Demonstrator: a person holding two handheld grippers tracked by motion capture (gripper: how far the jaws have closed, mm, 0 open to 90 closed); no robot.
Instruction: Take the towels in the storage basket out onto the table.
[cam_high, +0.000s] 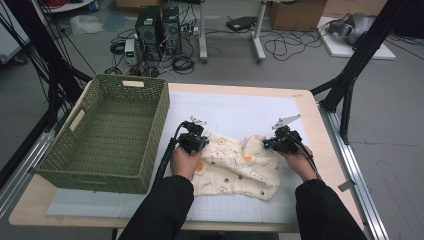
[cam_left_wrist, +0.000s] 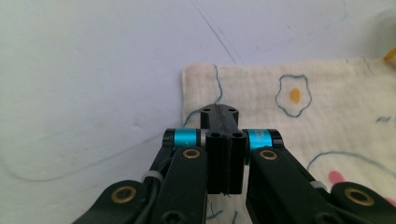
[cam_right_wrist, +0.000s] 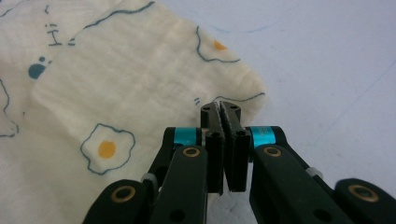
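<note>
White gridded matting (cam_high: 240, 107) covers the wooden table, with cables and computer towers seen on the floor beyond. At the left gripper (cam_left_wrist: 219, 112), the jaws are seen pressed together over a corner of the cream egg-print cloth (cam_left_wrist: 299, 102); whether fabric is pinched cannot be told. The right gripper (cam_right_wrist: 220, 108) is likewise clenched at the cloth's opposite corner. A green woven basket (cam_high: 107, 132) stands well outside the left gripper.

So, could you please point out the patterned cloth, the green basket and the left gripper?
patterned cloth (cam_high: 240, 170), high view, its printed middle.
green basket (cam_high: 162, 117), high view, its right wall.
left gripper (cam_left_wrist: 219, 112), left gripper view, tips of its shut jaws.
</note>
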